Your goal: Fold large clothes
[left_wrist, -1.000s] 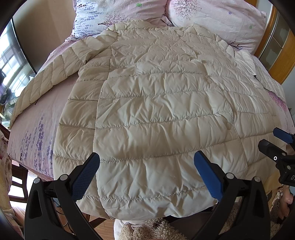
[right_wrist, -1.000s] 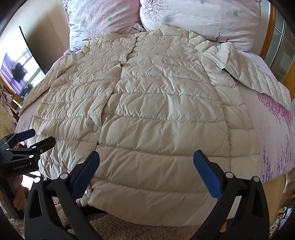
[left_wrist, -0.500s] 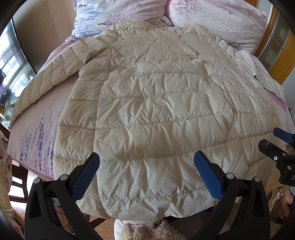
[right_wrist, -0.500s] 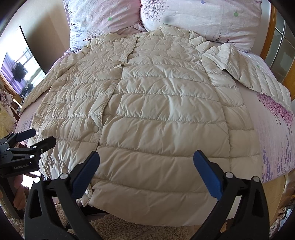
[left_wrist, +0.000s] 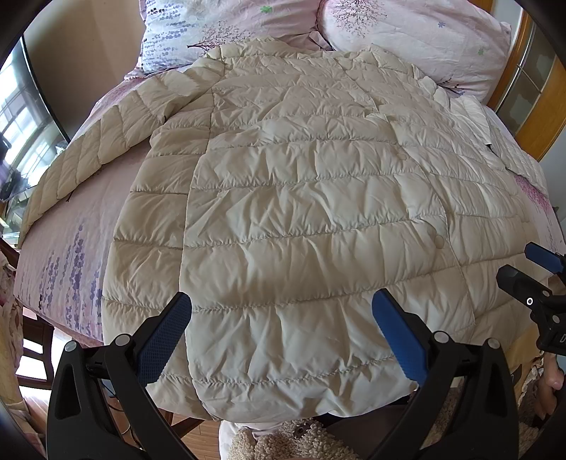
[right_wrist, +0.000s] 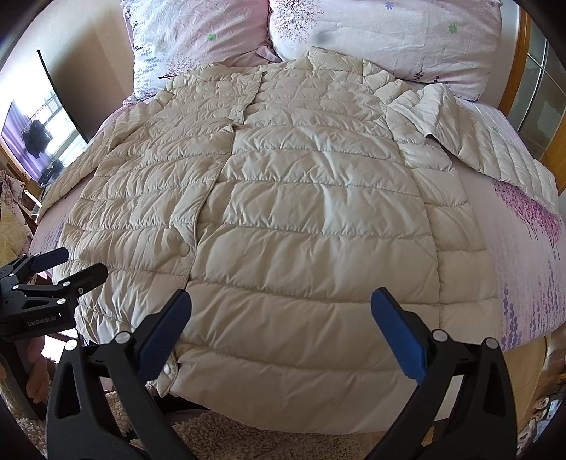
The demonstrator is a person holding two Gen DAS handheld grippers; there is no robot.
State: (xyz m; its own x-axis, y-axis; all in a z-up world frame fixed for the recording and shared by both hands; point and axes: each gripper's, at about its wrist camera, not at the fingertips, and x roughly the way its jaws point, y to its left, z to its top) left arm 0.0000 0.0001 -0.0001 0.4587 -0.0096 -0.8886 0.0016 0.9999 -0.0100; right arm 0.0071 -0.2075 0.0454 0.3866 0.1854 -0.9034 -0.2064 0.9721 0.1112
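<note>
A cream quilted down coat (left_wrist: 300, 219) (right_wrist: 283, 219) lies spread front-up on the bed, collar toward the pillows, hem hanging over the near edge. Its left sleeve (left_wrist: 88, 155) stretches out along the bed's left side. The right sleeve (right_wrist: 470, 141) lies folded back at the right. My left gripper (left_wrist: 281, 325) hovers open over the hem's left half, holding nothing. My right gripper (right_wrist: 281, 325) hovers open over the hem's right half, also holding nothing. Each gripper shows at the edge of the other's view: the right gripper (left_wrist: 530, 272) and the left gripper (right_wrist: 67, 265).
Two floral pillows (right_wrist: 371, 32) (left_wrist: 219, 32) lean at the head of the bed. The pink flowered sheet (right_wrist: 523, 254) shows on both sides of the coat. A wooden headboard frame (left_wrist: 537, 116) stands at the right, a window (right_wrist: 39, 138) at the left, a shaggy rug (right_wrist: 247, 442) below.
</note>
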